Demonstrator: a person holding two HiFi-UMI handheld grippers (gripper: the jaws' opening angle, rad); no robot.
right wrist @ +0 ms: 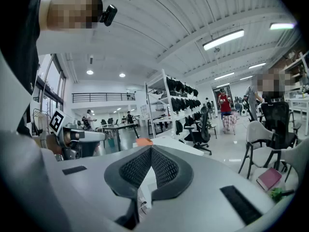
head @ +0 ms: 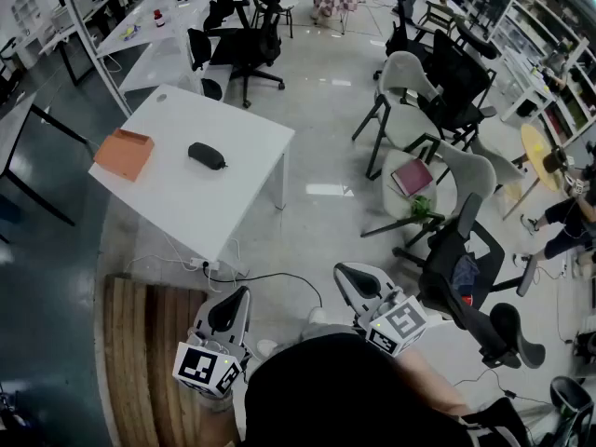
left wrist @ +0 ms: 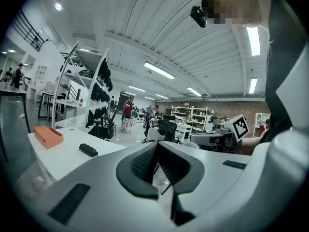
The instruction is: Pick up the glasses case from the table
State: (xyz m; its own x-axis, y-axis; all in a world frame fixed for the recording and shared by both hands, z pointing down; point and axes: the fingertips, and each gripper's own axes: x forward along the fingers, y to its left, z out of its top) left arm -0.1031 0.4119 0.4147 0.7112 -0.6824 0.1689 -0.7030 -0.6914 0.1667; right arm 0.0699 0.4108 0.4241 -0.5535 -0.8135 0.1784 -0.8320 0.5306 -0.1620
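Well ahead of me, black glasses case [head: 207, 155] lying on the white table [head: 200, 214], near an orange box [head: 124, 154] (a gap between them), my left gripper [head: 237, 298] and right gripper [head: 352, 276] close to my body, both with jaws pressed together, nothing between them.

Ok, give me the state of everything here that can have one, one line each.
glasses case: closed, lying on the white table, untouched.
orange box: resting on the same table, apart from the glasses case.
left gripper: shut, empty, short of the table.
right gripper: shut, empty, short of the table.
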